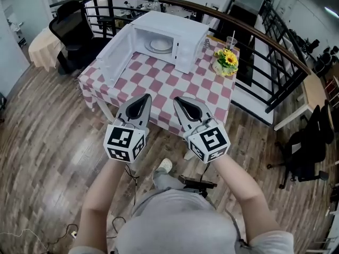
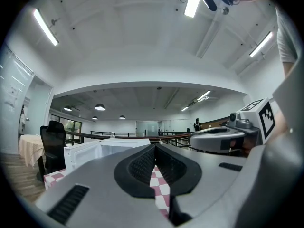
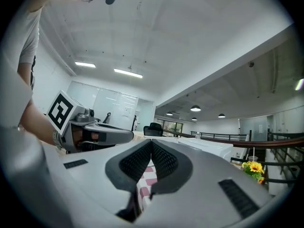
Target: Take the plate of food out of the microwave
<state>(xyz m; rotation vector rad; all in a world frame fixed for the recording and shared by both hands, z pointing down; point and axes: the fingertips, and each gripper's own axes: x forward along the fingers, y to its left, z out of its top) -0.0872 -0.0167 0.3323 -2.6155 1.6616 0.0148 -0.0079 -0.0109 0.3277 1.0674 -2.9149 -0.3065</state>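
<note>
Nearest us, both claws hover short of the bench: the left claw (image 1: 144,97) at eleven o'clock and the right claw (image 1: 178,100) at one, each with its jaws pressed together on nothing. Beyond them the checked bench (image 1: 175,83) carries the microwave (image 1: 183,32) at twelve o'clock, its door (image 1: 117,56) swung open toward ten. The plate of food (image 1: 160,45) sits inside the cavity, untouched. We judge only the opening done; reaching in, gripping and lifting out remain.

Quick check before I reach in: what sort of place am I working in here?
Likely an open-plan office or lab mezzanine, not a home kitchen: a curved railing runs behind, black office chairs stand around, and the microwave sits on a lone checked-cloth table.
</note>
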